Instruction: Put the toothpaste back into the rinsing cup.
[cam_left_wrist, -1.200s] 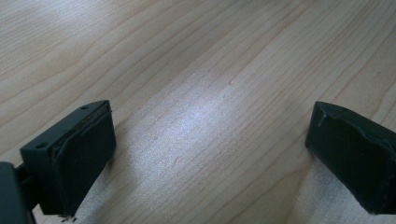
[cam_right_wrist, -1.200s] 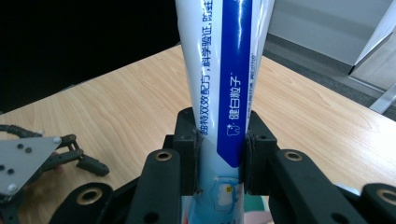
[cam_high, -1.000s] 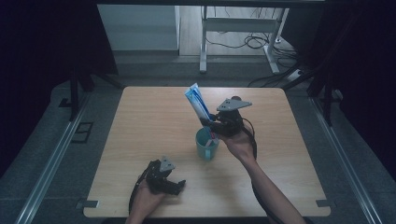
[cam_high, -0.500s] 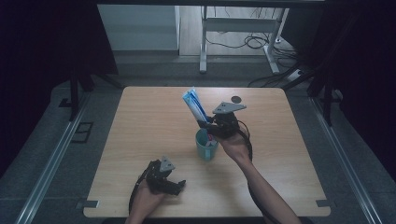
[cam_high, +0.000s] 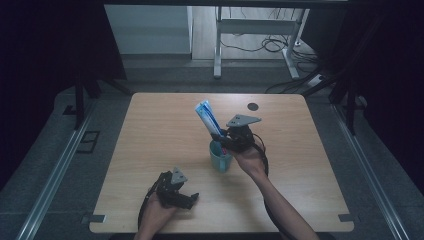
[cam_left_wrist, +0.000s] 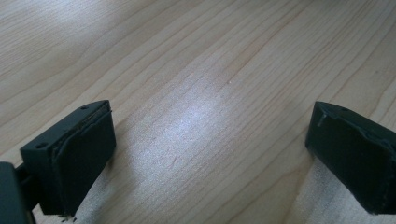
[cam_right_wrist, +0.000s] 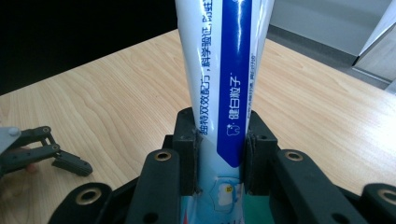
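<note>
We count one toothpaste tube (cam_high: 207, 116), one teal cup (cam_high: 220, 156), two grippers. Right gripper (cam_high: 226, 141): jaws clamped on the tube's lower part, tube tilted, its bottom end over the cup near the table (cam_high: 150, 130) centre. Left gripper (cam_high: 186, 199): jaws spread wide, nothing between them, resting low over bare wood at the near edge.

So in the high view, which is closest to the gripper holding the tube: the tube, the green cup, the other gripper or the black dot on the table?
1. Blue-and-white toothpaste tube: clamped in the right gripper.
2. Teal plastic cup: just below it.
3. Small dark round spot: farther up the table.
4. Left gripper: near the front edge, open.
</note>
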